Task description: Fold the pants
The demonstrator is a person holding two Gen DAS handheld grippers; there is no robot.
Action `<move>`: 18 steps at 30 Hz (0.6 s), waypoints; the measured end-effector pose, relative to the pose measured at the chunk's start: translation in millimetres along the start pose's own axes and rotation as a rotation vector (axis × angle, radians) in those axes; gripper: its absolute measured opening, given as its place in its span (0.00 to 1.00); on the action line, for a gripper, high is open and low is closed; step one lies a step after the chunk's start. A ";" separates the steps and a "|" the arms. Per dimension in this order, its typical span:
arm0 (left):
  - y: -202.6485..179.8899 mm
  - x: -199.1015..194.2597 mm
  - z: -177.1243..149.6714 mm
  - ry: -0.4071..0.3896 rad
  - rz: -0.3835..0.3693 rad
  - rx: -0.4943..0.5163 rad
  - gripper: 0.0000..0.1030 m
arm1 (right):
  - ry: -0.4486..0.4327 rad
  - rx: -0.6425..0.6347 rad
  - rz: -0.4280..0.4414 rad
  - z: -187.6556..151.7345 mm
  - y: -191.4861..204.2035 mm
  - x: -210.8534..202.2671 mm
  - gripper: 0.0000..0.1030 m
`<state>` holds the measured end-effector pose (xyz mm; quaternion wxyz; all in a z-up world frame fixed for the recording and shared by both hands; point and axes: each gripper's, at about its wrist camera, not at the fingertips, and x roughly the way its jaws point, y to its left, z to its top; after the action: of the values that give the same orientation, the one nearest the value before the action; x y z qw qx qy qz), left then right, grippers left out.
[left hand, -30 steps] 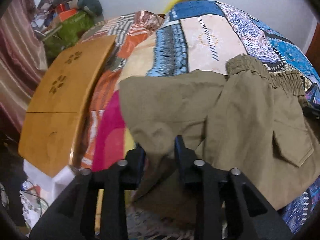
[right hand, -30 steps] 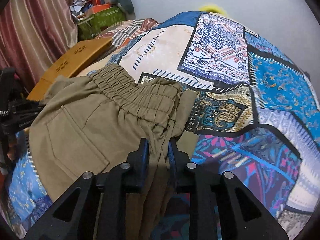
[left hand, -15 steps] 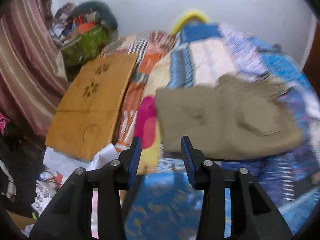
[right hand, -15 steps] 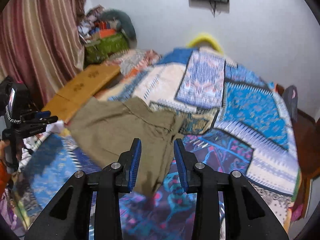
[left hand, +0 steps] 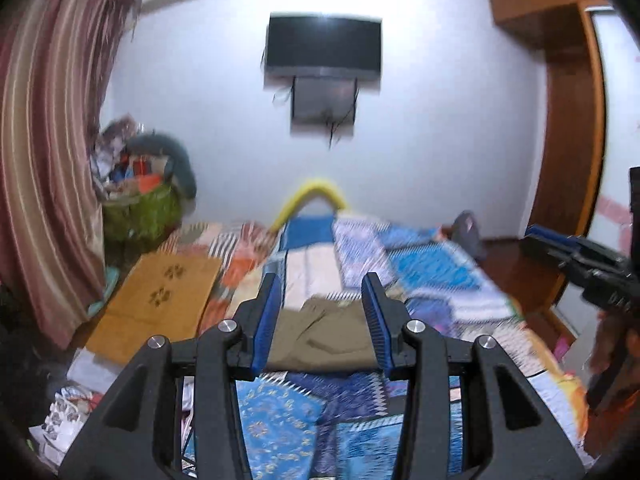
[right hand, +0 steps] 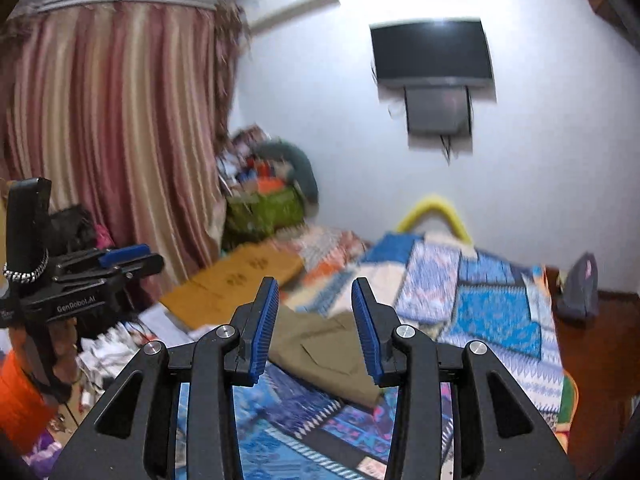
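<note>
The left gripper (left hand: 320,292) hangs above the near end of the bed (left hand: 432,272), jaws apart with nothing between them. The folded pants (left hand: 320,340) lie flat on the bed, well clear of the blue pads (left hand: 266,320). A wooden board (left hand: 160,300) rests left of the bed; a TV (left hand: 324,48) hangs on the wall beyond it. The right gripper (left hand: 560,246) shows at the bed's right.

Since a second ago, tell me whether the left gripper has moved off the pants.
Yes. The left gripper has let go and pulled up and back: the khaki pants now lie small and far on the patchwork bedspread, and the wall TV has come into view.
</note>
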<state>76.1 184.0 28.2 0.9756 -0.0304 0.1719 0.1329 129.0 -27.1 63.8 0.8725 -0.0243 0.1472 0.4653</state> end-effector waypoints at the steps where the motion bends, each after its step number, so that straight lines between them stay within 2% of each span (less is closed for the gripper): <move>1: -4.8 -13.8 2.2 -0.026 -0.006 0.005 0.41 | -0.029 -0.003 0.010 1.3 7.1 -10.7 0.34; 5: -18.7 -57.2 3.6 -0.104 -0.023 0.013 0.41 | -0.111 -0.011 0.020 1.8 25.4 -39.7 0.34; 7: -26.3 -76.9 0.6 -0.143 -0.009 0.025 0.48 | -0.138 -0.003 0.030 -0.2 30.7 -50.4 0.34; 9: -30.2 -88.6 -2.6 -0.167 -0.005 0.026 0.69 | -0.158 0.010 0.041 -4.3 36.6 -59.3 0.36; 11: -32.7 -98.4 -6.7 -0.190 0.009 0.029 0.74 | -0.177 0.015 0.029 -8.1 40.0 -64.9 0.51; 13: -35.0 -104.4 -9.7 -0.195 0.020 0.037 0.77 | -0.199 0.007 0.001 -11.3 44.9 -69.8 0.55; 15: -35.7 -108.4 -13.5 -0.195 0.014 0.035 0.85 | -0.205 0.007 -0.020 -12.2 48.4 -71.0 0.64; 17: -35.6 -111.0 -17.1 -0.200 0.008 0.034 0.90 | -0.219 0.014 -0.027 -11.7 49.3 -74.2 0.79; 18: -35.5 -112.1 -19.0 -0.203 0.011 0.034 0.94 | -0.224 0.016 -0.032 -11.5 49.8 -75.6 0.81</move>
<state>-22.1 120.0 49.3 0.9877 0.0007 0.0744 0.1377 45.9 -61.9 78.7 0.8910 0.0323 0.0520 0.4499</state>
